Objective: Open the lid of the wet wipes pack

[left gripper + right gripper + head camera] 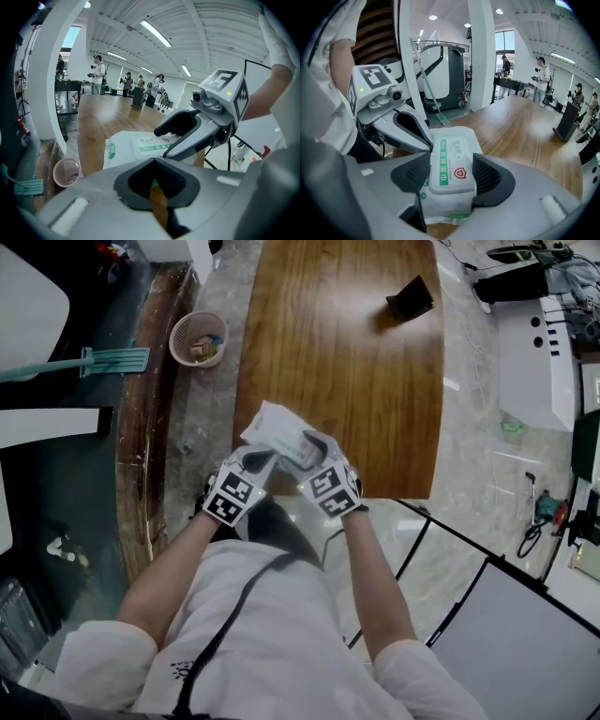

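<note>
A wooden table [347, 362] stands in an open hall, and the wet wipes pack [279, 430] is held in the air over its near edge. The pack looks light, soft and slippery; only the stiff lid [449, 164] offers purchase, probably at its lip. The right gripper [450, 176] is clamped on the pack either side of the lid, crowding it. The left gripper [154, 183] pinches what seems to be the pack's green-printed edge. A wastebasket [198, 337] and a black stand [410, 298] sit well apart.
</note>
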Motion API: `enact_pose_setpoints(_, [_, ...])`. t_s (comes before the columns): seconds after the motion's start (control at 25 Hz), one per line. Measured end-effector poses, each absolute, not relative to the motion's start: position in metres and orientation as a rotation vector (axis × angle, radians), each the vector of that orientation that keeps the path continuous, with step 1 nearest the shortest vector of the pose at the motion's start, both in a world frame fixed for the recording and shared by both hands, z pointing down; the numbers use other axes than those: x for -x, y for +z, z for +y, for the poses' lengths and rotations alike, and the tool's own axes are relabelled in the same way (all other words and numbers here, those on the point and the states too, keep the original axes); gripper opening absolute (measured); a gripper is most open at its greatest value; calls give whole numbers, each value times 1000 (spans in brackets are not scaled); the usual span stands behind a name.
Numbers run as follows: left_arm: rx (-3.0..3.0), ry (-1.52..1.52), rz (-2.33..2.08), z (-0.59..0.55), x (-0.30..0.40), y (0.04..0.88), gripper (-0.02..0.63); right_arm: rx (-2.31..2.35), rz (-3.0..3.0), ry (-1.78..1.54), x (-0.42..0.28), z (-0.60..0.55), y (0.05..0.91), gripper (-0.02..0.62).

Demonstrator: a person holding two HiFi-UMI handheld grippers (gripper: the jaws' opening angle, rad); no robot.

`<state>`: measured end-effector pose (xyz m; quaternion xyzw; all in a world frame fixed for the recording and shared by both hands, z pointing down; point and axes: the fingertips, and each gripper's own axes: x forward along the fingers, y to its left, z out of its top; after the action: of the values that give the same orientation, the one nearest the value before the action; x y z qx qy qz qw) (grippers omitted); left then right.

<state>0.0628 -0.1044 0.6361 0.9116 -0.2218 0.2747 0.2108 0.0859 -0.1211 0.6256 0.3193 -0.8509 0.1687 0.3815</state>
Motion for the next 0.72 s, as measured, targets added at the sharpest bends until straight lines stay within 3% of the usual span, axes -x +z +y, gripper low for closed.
enact_pose_setpoints(0.72, [-2539,759,-601,-105,-63,640,5,-757,-2197,550,-87,-123,626,278])
